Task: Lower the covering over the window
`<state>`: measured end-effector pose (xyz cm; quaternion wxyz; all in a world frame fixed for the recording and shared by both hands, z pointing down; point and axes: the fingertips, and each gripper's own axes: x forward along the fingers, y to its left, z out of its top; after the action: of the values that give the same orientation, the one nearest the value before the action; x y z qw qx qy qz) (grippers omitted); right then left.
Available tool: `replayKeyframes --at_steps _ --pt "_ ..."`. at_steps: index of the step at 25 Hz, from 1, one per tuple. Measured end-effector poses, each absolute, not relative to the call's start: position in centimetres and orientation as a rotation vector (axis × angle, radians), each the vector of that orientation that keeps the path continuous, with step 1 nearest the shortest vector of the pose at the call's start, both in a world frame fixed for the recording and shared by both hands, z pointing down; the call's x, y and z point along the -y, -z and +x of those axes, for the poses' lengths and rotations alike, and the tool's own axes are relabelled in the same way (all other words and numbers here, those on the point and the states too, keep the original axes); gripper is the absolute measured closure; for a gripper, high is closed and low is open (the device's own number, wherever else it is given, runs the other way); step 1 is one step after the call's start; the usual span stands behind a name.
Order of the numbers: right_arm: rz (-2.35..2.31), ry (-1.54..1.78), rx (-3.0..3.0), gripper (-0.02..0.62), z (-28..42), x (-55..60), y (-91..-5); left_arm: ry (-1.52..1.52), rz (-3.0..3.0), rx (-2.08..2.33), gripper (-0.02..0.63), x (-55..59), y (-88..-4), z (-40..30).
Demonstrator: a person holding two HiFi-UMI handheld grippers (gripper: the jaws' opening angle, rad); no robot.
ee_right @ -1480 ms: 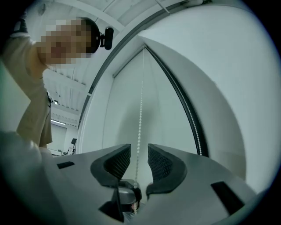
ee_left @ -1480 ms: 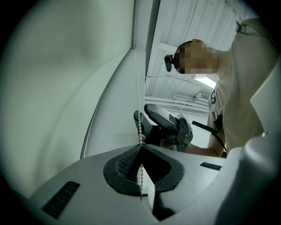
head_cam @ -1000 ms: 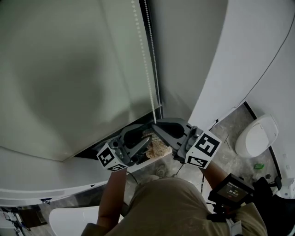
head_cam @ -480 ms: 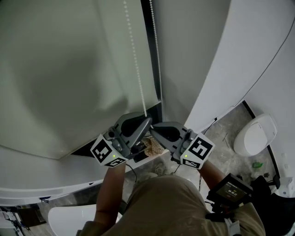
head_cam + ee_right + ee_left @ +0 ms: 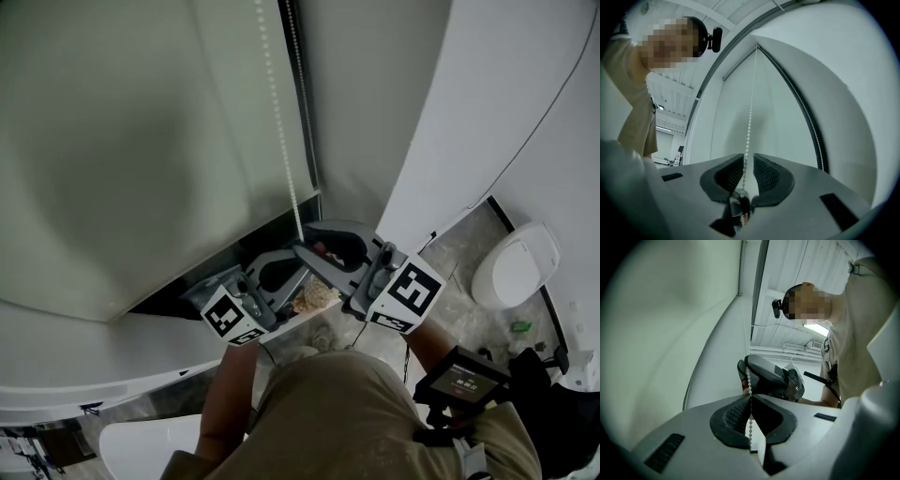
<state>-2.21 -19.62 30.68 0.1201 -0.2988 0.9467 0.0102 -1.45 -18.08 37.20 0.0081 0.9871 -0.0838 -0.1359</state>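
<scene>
Left gripper (image 5: 750, 397) newly clamped on chain (image 5: 748, 378) | right gripper (image 5: 747, 157) jaws just opened, chain loose between | left pull likely lowers blind (image 5: 141, 141)

A pale grey-green fabric roller blind (image 5: 141, 141) hangs flat, dark gap beneath; a white beaded pull chain (image 5: 279, 122) runs straight beside its right edge.
</scene>
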Motion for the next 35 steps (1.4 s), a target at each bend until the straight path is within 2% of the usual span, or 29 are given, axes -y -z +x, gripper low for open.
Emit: replayKeyframes --at_steps 2,3,7,9,10,13,18,20,22,23,28,30,35 --pt "-0.869 0.006 -2.770 0.577 -2.4 19.7 -31.0 0.415 3.090 0.264 0.584 18.0 -37.3 -1.4" --pt "-0.871 0.028 -2.767 0.583 -2.4 19.8 -31.2 0.396 3.104 0.260 0.584 17.9 -37.3 -1.4" --pt "-0.904 0.075 -2.752 0.588 -1.7 20.6 -31.6 0.407 3.119 0.159 0.574 17.8 -36.8 -2.1" --pt "-0.900 0.097 -2.747 0.588 -1.4 20.9 -31.7 0.567 3.026 0.129 0.466 18.7 -35.4 -3.8" --pt "-0.895 0.103 -2.750 0.588 -1.4 21.0 -31.9 0.637 2.992 0.148 0.447 19.4 -34.5 -4.6" --pt "-0.901 0.108 -2.791 0.588 -1.8 21.0 -33.7 0.687 3.019 0.240 0.446 20.6 -31.9 -4.9" --pt "-0.881 0.203 -2.820 0.588 -2.0 21.0 -36.7 0.545 3.150 0.357 0.446 21.6 -29.5 -1.8" --pt "-0.858 0.202 -2.832 0.588 -2.4 20.6 -36.6 0.513 3.159 0.363 0.461 21.9 -29.6 -1.1" --pt "-0.848 0.210 -2.832 0.588 -2.6 20.5 -36.7 0.525 3.128 0.318 0.565 21.6 -29.9 -0.9" --pt "-0.849 0.208 -2.831 0.588 -2.5 20.5 -36.7 0.538 3.110 0.298 0.582 21.4 -29.9 -0.9" --pt "-0.784 0.020 -2.931 0.579 -3.3 19.1 -36.3 0.571 3.126 0.352 0.588 21.2 -29.6 -2.3" --pt "-0.744 0.012 -2.916 0.479 -2.9 18.7 -35.7 0.533 3.160 0.399 0.589 21.2 -30.4 -2.8" --pt "-0.818 0.014 -2.785 0.474 -1.4 19.4 -32.0 0.378 3.119 0.373 0.589 20.1 -36.4 -1.7"
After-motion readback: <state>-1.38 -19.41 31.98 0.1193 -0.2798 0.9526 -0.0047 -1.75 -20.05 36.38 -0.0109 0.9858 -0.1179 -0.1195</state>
